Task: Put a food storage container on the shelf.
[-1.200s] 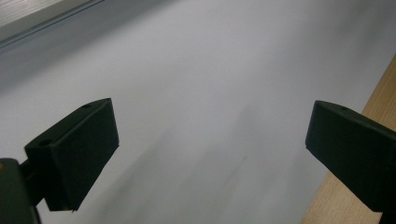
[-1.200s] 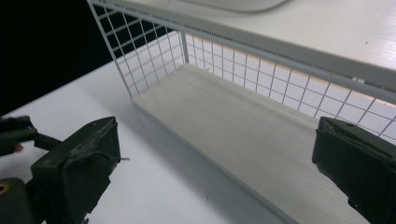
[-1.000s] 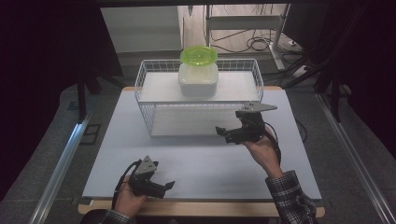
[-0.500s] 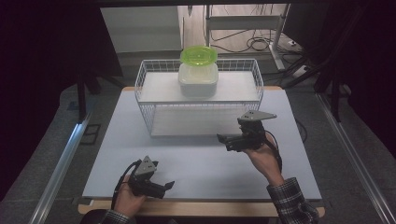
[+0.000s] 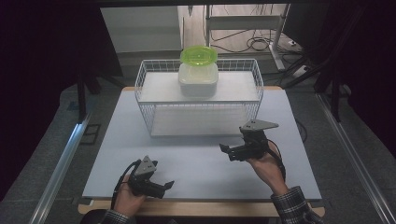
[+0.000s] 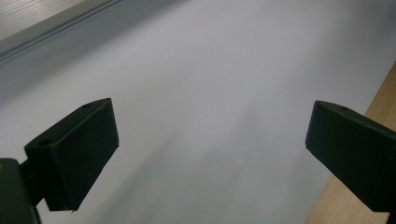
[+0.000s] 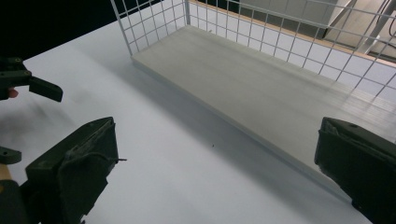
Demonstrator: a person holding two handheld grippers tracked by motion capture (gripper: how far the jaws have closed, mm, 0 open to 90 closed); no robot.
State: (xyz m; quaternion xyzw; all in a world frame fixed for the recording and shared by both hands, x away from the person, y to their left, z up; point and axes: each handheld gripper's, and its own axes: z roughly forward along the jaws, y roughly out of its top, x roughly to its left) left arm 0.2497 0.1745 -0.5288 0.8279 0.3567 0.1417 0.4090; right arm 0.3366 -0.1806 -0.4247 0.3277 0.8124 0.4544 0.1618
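**Operator:** What is the present configuration?

**Instructor:** Both grippers are empty, each with its jaws spread. The left gripper (image 5: 161, 186) sits low at the near left edge of the tabletop (image 5: 196, 158). The right gripper (image 5: 229, 152) is raised over the near right of the tabletop, its jaws pointing left, just in front of the white wire basket (image 5: 144, 93). The food container (image 5: 198, 78), translucent white with a lime-green lid (image 5: 198, 55), stands upright on the basket's upper shelf, at the far middle of the scene, well apart from both grippers.

**Operator:** Which step applies, and how should it be done?

**Instructor:** Judged from the layout, the step is the approach to the container. Recommended procedure:
1. Turn the right gripper toward the far side and lift it above the basket rim before advancing; the wire wall may snag a jaw.
2. Keep the jaws fully spread; the container body appears wide.
3. Grip the body below the lid, not the lid itself, which could come loose.
4. Hold the left gripper ready to steady the basket if it slides.
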